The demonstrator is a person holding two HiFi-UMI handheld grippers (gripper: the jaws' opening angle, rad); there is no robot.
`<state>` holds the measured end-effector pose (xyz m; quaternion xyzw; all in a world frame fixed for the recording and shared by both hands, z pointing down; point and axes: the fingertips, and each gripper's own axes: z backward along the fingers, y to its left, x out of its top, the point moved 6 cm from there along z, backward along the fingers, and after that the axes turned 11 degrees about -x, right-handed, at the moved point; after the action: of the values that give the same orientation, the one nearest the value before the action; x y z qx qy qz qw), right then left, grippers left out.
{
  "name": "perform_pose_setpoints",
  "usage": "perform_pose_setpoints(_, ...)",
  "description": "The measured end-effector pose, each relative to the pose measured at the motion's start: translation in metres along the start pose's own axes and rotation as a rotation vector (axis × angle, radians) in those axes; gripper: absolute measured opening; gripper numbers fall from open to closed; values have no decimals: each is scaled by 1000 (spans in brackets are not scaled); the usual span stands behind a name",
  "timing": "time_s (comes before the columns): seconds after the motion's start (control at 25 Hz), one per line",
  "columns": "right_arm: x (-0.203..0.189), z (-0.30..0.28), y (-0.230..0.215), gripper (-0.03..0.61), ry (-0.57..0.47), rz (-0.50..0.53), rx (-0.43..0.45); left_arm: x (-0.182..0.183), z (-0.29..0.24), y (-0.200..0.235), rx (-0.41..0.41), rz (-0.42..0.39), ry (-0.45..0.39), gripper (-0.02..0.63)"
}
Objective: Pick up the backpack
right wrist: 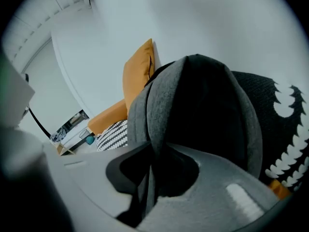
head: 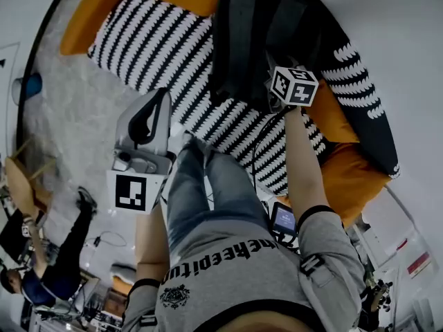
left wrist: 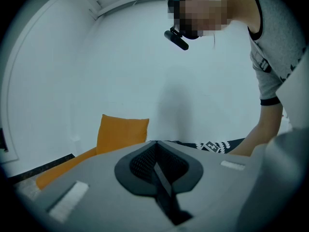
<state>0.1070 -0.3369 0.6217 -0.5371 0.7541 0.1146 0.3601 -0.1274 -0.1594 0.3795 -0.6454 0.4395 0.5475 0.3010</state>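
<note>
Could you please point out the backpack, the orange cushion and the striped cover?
backpack point(head: 249, 47): head view, its dark front panel.
orange cushion point(left wrist: 121, 132): left gripper view, the middle of its face.
striped cover point(head: 159, 47): head view, a bare patch left of the backpack.

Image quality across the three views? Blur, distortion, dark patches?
Head view: heavy fisheye, sofa bends, backpack nearly black. Left gripper view: dark corner vignette, body of the left gripper soft up close. Right gripper view: backpack centre underexposed, its grey edge pinched in the right gripper blurred.
</note>
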Motion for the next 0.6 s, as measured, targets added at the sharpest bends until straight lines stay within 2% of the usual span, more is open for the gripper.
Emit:
perform_pose_setpoints(0.16, 20, 32, 18, 26, -65, 22, 19, 16, 2, -3, -24, -16, -17, 18)
perform_pose_setpoints(0.32, 36, 61, 30, 25, -164, 52, 4, 18, 6, -5, -57, -31, -66, 18)
perform_pose_setpoints(0.6, 62, 134, 42, 25, -305, 53, -34, 44, 26, -19, -101, -75, -121, 18)
